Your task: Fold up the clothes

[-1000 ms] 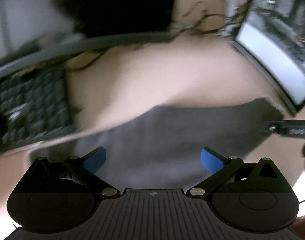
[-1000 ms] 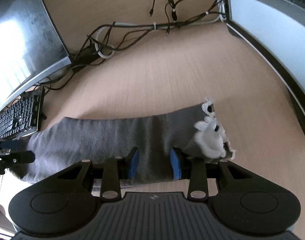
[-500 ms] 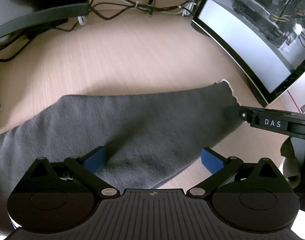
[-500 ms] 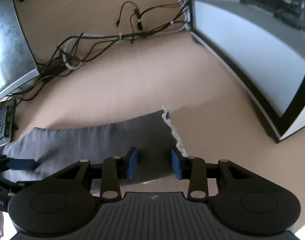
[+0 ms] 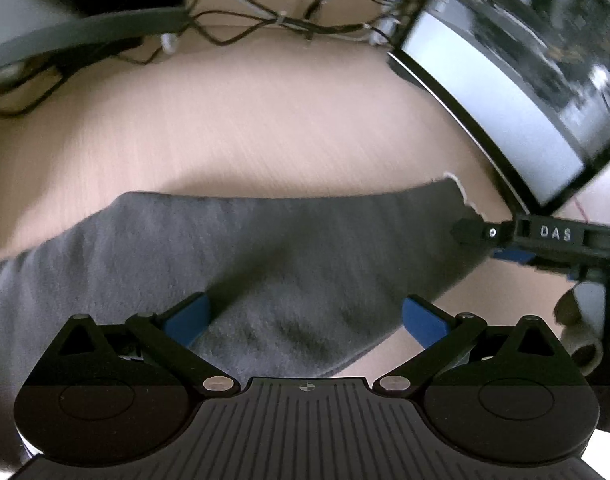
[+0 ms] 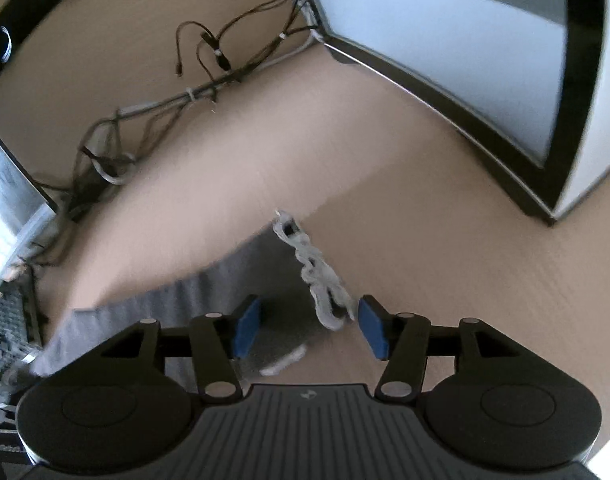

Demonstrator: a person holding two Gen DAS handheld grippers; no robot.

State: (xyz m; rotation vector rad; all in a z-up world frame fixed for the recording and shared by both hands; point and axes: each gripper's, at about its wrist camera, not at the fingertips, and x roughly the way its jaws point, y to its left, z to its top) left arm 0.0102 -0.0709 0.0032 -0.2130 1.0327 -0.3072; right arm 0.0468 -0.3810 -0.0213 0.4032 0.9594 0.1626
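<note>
We see the left tool (image 5: pixel 305 316) spread wide, its blue pads (image 5: pixel 189 316) well apart over the near edge of the grey garment (image 5: pixel 265 248), which lies flat and folded lengthwise across the pale wooden bench (image 5: pixel 265 120); one pad hangs above the cloth and the other just off its edge, and neither presses on it, so this tool holds nothing. The right tool (image 6: pixel 311 328) is partway apart and its jaws are opening; the frayed, pale hem (image 6: pixel 317 276) at the garment's end lies between its pads (image 6: pixel 247 328) on the bench, and the pads stand clear of the fabric on both sides, so the cloth is free of it. In the left wrist view the right tool (image 5: pixel 501 244) reaches in from the right edge at the garment's frayed end, and white letters on its dark arm read "DAS" (image 5: pixel 556 233). A curved monitor (image 5: pixel 505 80) stands behind the garment on the right with a blurred picture on its screen that we cannot read, and a bundle of cables (image 6: pixel 193 92) trails along the back of the bench. A keyboard (image 6: pixel 9 320) shows at the left edge of the right wrist view, its key legends too small to make out.
</note>
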